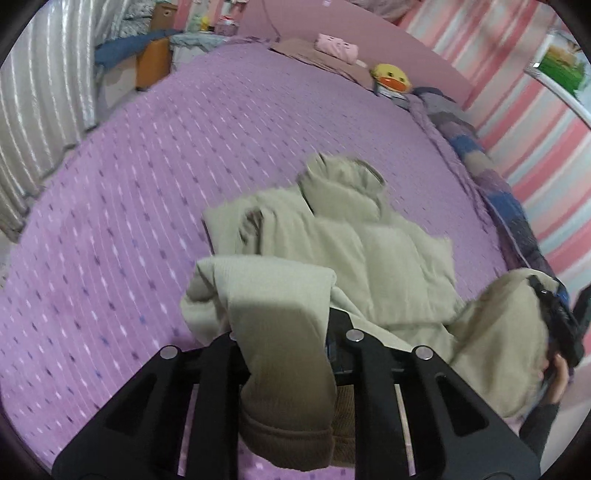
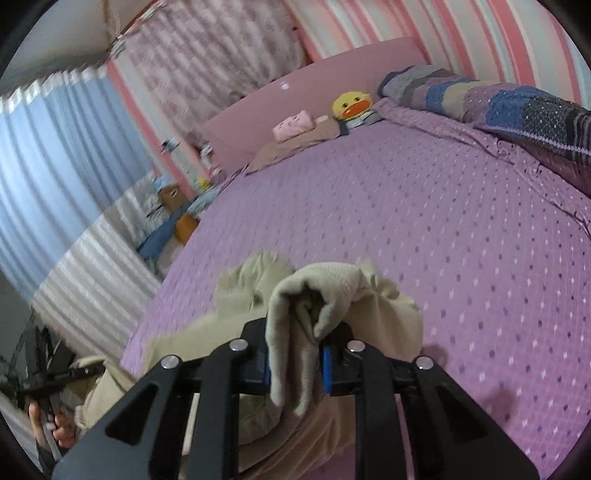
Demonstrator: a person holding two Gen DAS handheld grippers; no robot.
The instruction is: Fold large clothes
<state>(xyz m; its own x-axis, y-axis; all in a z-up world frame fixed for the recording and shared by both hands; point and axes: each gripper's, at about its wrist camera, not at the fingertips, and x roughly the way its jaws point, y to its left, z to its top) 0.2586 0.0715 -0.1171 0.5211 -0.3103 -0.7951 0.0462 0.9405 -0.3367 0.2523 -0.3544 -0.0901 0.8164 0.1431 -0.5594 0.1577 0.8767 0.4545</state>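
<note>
Purple bedspread (image 1: 129,184) bears beige hoodie (image 1: 369,240); hood toward headboard (image 1: 332,26).

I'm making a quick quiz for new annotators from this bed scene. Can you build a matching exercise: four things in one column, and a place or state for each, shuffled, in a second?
Things:
1. beige hoodie
2. duck plush
3. left claw
4. patchwork blanket

Places or states:
A. by the pink headboard
B. bunched along the bed's edge, by the striped wall
C. spread on the purple bedspread, two parts lifted
D. shut on beige cloth

Pairs: 1-C, 2-A, 3-D, 4-B
</note>
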